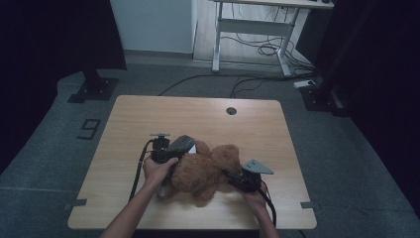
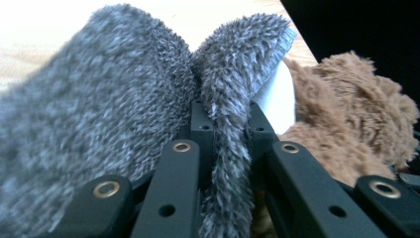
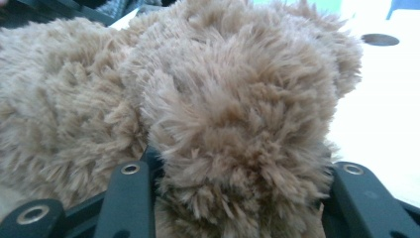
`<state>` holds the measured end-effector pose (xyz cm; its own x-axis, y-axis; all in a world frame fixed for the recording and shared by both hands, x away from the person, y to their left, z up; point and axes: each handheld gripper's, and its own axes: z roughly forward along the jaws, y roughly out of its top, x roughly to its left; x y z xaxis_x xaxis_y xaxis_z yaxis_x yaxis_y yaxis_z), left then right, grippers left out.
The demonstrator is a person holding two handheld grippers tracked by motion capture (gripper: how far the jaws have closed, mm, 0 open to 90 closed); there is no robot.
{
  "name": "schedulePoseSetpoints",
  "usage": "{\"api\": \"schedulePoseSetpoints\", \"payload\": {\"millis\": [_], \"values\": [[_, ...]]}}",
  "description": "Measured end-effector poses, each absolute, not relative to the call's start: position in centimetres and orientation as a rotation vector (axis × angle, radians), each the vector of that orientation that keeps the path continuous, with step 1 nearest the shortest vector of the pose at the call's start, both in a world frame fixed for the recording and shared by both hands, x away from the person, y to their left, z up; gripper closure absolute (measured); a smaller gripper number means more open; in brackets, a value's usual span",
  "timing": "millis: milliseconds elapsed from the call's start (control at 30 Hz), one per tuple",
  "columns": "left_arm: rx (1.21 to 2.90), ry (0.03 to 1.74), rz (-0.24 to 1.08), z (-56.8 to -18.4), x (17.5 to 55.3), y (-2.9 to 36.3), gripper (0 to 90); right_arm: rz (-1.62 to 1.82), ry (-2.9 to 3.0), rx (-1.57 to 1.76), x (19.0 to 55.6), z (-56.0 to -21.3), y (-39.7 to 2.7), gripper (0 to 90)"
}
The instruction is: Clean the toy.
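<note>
My right tongs [image 1: 236,177] are nearest me, at the brown teddy bear [image 1: 205,171] lying on the desk [image 1: 257,124]. In the right gripper view a rounded, fuzzy lump of the bear [image 3: 237,124] bulges up between my two black jaws, which stand partly spread with the fur pressed against both, so I read that as a hold on the toy, most likely its head or a limb; which one I cannot tell.

Just beyond, my left tongs [image 1: 173,152] are closed tight on a fold of grey fleecy cloth [image 2: 225,148]. It looks like a small garment or sock [image 1: 182,144] lying at the bear's far left side, touching it. A bit of white [image 2: 280,96] shows between the grey cloth and the brown fur; I cannot say what it is.

I judge the step in hand to be dressing or undressing the bear: one side steadies the toy while the other works the grey piece. The next move calls for keeping the bear pinned and drawing the cloth along it without letting the thin fold slip from the jaws.

No container stands on the desk; farther off there is only a dark round grommet [image 1: 231,110] near its far edge.
</note>
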<state>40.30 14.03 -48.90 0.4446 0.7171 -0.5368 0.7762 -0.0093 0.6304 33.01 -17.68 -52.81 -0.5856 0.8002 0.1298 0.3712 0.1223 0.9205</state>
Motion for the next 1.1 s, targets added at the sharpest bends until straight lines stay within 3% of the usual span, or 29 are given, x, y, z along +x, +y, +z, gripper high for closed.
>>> {"api": "schedulePoseSetpoints", "payload": {"millis": [200,333,567,767,833,1100], "values": [[1.731,1.286,-0.075,-48.4,40.1,14.9,78.6,1.45,2.002,1.164,33.3,-52.8,-17.9,49.7],[1.725,1.229,-0.003,-45.6,39.4,15.1,78.2,1.453,1.998,1.184,33.4,-52.9,-18.1,49.0],[1.892,1.03,0.142,-41.2,38.7,8.1,78.2,1.443,1.992,1.185,33.3,-52.9,-17.9,48.2],[2.008,0.963,0.088,-42.5,39.8,-0.4,77.8,1.428,1.991,1.162,33.1,-53.0,-18.0,47.5],[2.073,0.951,0.143,-43.5,39.8,-1.9,77.6,1.423,1.993,1.16,33.0,-53.0,-18.0,47.4],[2.108,0.987,0.273,-44.4,39.8,0.0,78.1,1.399,1.987,1.162,33.0,-53.1,-18.0,47.0]]}}
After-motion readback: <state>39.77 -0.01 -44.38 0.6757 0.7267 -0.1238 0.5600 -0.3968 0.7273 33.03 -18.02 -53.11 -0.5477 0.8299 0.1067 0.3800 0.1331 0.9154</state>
